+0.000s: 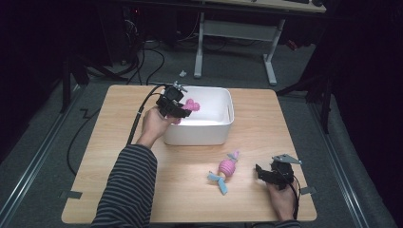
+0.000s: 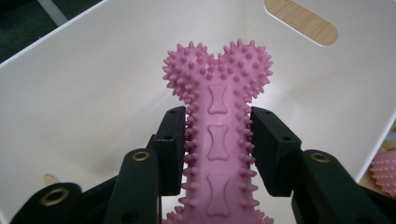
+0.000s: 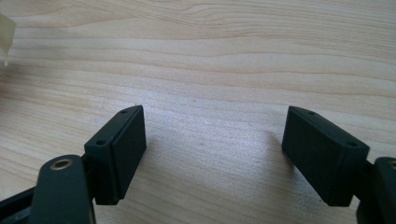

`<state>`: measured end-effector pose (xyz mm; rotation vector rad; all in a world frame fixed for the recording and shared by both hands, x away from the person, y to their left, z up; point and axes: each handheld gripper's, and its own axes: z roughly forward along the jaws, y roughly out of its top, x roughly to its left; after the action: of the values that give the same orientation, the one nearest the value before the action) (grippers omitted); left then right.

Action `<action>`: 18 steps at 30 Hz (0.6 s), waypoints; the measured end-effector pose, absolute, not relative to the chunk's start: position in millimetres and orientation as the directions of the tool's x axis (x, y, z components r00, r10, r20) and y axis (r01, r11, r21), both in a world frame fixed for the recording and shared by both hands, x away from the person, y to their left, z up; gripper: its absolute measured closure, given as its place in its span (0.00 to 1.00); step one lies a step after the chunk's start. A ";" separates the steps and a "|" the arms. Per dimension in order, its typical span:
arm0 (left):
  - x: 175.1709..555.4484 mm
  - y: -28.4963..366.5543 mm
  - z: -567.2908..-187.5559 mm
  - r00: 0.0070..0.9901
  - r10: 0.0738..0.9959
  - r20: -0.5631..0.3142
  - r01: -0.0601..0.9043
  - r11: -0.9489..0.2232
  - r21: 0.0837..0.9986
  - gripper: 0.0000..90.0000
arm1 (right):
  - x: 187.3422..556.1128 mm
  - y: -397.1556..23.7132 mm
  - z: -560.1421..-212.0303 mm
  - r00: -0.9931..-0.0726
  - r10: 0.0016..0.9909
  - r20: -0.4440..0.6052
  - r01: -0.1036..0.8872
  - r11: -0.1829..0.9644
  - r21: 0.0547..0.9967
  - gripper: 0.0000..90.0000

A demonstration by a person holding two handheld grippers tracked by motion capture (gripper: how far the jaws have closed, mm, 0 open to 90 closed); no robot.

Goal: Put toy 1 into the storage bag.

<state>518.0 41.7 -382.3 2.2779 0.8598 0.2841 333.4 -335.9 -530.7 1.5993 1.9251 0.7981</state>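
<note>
A pink spiky bone toy [image 1: 192, 105] hangs over the left part of a white bin [image 1: 196, 135]. My left gripper [image 1: 184, 112] is shut on its shaft. In the left gripper view both black pads [image 2: 173, 149] press the bone [image 2: 218, 93] at its middle, its knobbed head pointing into the bin [image 2: 93, 93]. My right gripper [image 1: 259, 172] rests on the table at the front right, jaws open and pointing left. In the right gripper view nothing lies between its fingers [image 3: 120, 149], just bare wood around the gripper [image 3: 215, 140].
A pink ball toy with blue rope ends [image 1: 227, 170] lies on the wooden table [image 1: 119, 133], between the bin and my right gripper. A pink bumpy piece [image 2: 385, 170] shows past the bin's right edge. A desk frame [image 1: 235, 38] stands beyond the table.
</note>
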 end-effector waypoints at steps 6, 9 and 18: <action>515.9 40.7 -382.8 0.755 0.655 -0.023 0.499 -0.552 0.667 0.63 | 333.4 -336.0 -530.7 -0.178 0.984 -0.015 0.685 0.135 0.716 0.24; 514.1 42.4 -382.7 0.755 0.656 -0.020 0.496 -0.551 0.671 0.62 | 333.4 -335.9 -530.7 -0.177 0.984 -0.014 0.685 0.133 0.716 0.24; 500.3 57.2 -368.3 0.757 0.653 -0.008 0.454 -0.518 0.725 0.63 | 333.6 -335.6 -530.6 -0.179 0.984 -0.017 0.685 0.137 0.716 0.24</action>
<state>500.3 57.2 -368.3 2.2070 0.8251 0.3443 333.6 -335.6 -530.6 1.5970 1.9270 0.7966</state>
